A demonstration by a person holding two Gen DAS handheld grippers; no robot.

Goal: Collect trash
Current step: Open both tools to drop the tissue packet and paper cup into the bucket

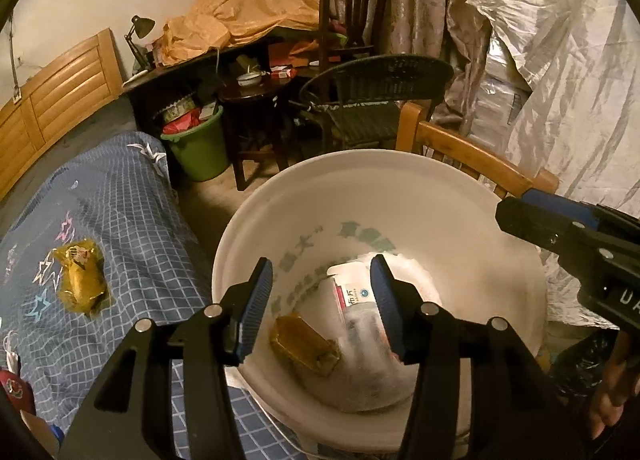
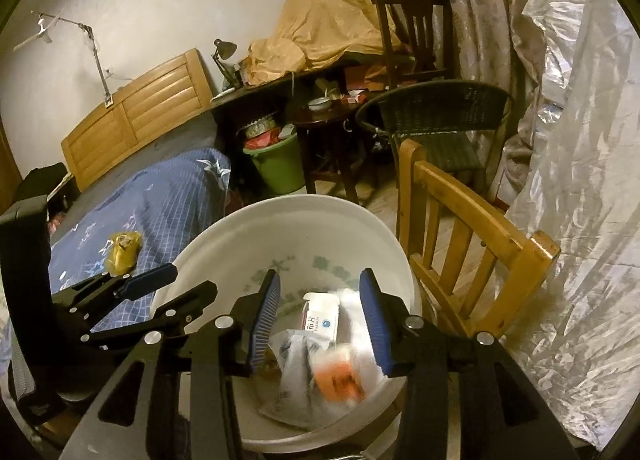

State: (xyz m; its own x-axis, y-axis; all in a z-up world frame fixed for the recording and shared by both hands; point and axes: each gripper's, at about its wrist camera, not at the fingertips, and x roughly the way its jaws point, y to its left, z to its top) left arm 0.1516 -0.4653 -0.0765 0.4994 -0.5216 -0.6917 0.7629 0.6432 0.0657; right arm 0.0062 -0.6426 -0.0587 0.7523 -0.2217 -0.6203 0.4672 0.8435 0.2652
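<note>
A white bucket (image 1: 400, 171) stands beside the bed. My left gripper (image 1: 321, 264) hangs open above its mouth, and below it in the bucket lie a yellow packet (image 1: 304, 348) and a white medicine box (image 1: 354, 294). My right gripper (image 2: 320, 276) is open over the same bucket (image 2: 280, 203). Under it a blurred orange item (image 2: 340, 376) sits clear of the pads, on crumpled white plastic (image 2: 294, 360) next to the white box (image 2: 322, 316). A second yellow wrapper (image 1: 80, 280) (image 2: 124, 252) lies on the blue checked quilt (image 1: 132, 211). Each gripper shows in the other's view: right gripper (image 1: 520, 215), left gripper (image 2: 194, 280).
A light wooden chair (image 2: 460, 227) stands right against the bucket. Behind are a dark wicker chair (image 1: 372, 99), a small round table (image 1: 252, 91), a green bucket (image 1: 198, 151) full of rubbish and a cluttered desk (image 1: 180, 71). Silver plastic sheeting (image 1: 560, 79) hangs on the right.
</note>
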